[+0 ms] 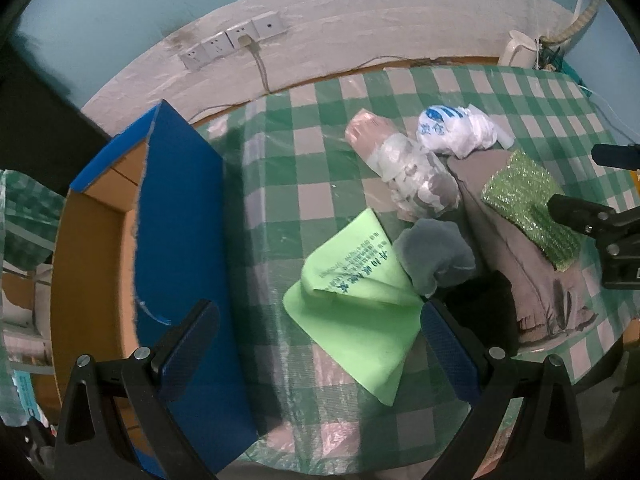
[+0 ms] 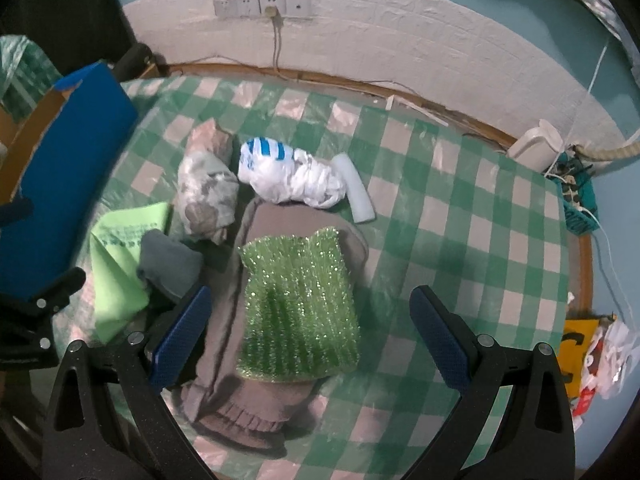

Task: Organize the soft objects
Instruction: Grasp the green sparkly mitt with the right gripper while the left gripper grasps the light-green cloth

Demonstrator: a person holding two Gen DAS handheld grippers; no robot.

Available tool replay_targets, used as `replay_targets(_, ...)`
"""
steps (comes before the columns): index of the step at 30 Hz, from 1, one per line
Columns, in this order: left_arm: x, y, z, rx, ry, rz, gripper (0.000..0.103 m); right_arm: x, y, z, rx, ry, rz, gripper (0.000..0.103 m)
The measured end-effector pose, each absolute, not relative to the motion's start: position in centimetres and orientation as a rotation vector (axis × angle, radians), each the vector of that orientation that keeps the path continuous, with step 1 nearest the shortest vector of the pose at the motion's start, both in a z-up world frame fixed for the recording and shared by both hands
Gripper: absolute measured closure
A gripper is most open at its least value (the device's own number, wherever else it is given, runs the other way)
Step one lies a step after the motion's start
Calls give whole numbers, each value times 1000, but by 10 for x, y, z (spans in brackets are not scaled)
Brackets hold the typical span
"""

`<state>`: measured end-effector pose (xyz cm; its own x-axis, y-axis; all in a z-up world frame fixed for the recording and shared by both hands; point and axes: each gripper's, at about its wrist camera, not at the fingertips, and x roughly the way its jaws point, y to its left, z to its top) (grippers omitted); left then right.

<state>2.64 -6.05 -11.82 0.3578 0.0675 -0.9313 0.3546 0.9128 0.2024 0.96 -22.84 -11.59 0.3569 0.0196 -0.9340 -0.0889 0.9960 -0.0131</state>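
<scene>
On the green checked tablecloth [image 2: 460, 216], both grippers hover spread wide and empty, the right gripper [image 2: 310, 326] straddling a glittery green scrubbing cloth [image 2: 298, 312] atop a folded grey garment [image 2: 248, 408] (presumably bound for the blue cardboard box [image 1: 176, 216]), the left gripper [image 1: 320, 344] over a light green cloth [image 1: 360, 320].

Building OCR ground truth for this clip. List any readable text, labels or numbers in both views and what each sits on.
Light green cloth: blue printed Chinese characters in several lines, too blurred and skewed to read.
White crumpled plastic bag with blue print: two blue characters and stripes, not legible.
Yellow item at table edge: a dark mark, possibly one large letter, unreadable.
Blue-sided cardboard box: no text visible.
No numbers can be read.
</scene>
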Motion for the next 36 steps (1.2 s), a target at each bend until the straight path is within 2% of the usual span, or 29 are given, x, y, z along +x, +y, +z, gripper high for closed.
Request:
replay_targets(19,33,-82,-161,458,1288,-249,1,18,-221,-159,-151,1293,64,4)
replay_targets(21,33,-85,-164,478,1286,-252,1,19,-221,-161,-153,1301,64,6)
replay_targets(30,37,-84,-176,513,1303,-244,1,16,-225,-172,-127,1343,122,36)
replay_targets(36,43,-79,-181,504,1317,-231,1,18,-225,-162,-102,1331,136,67)
